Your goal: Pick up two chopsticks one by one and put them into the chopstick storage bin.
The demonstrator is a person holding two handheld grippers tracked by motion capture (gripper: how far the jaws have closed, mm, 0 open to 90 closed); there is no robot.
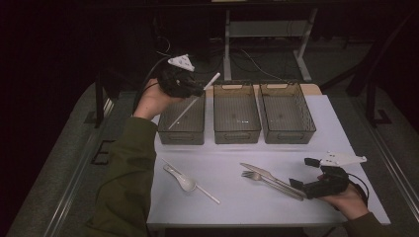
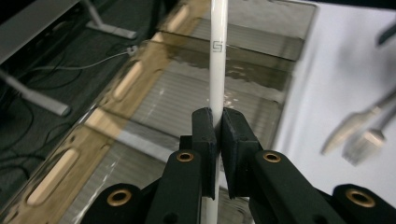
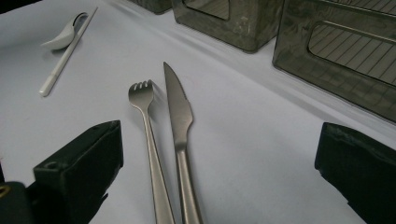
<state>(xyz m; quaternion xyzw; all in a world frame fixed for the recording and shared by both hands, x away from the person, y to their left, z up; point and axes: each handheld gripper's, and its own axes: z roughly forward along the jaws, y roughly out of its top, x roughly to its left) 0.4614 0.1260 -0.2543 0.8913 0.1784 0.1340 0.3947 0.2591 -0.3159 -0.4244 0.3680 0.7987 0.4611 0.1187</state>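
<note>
Sorting work, early stage. Left tongs (image 1: 196,90) are clamped on a white chopstick (image 1: 193,101), held tilted above the left bin (image 1: 182,132); its lower end points down into that bin, upper end juts past the rim toward the middle bin (image 1: 236,133). In the left gripper view the jaws press tight on the chopstick's (image 2: 218,60) shaft, nothing between them but the stick. It is not yet released; whether the tip already touches the bin floor I cannot tell, the wall being dark and smoky.

Right tongs (image 1: 302,172) rest low on the desk (image 1: 247,202), jaws spread wide and holding nothing. In the right gripper view the fork (image 3: 148,135) and table knife (image 3: 180,126) lie side by side between the parted jaws, apparently next in line.

Still out on the desk: second white chopstick (image 1: 197,185), white ceramic soup spoon (image 1: 182,179) lying against it, fork (image 1: 262,179), knife (image 1: 267,175).

Middle bin and right bin (image 1: 288,133) look bare inside, as far as the dim light allows.

Judgement: first item nearly placed; four pieces left to bin.
</note>
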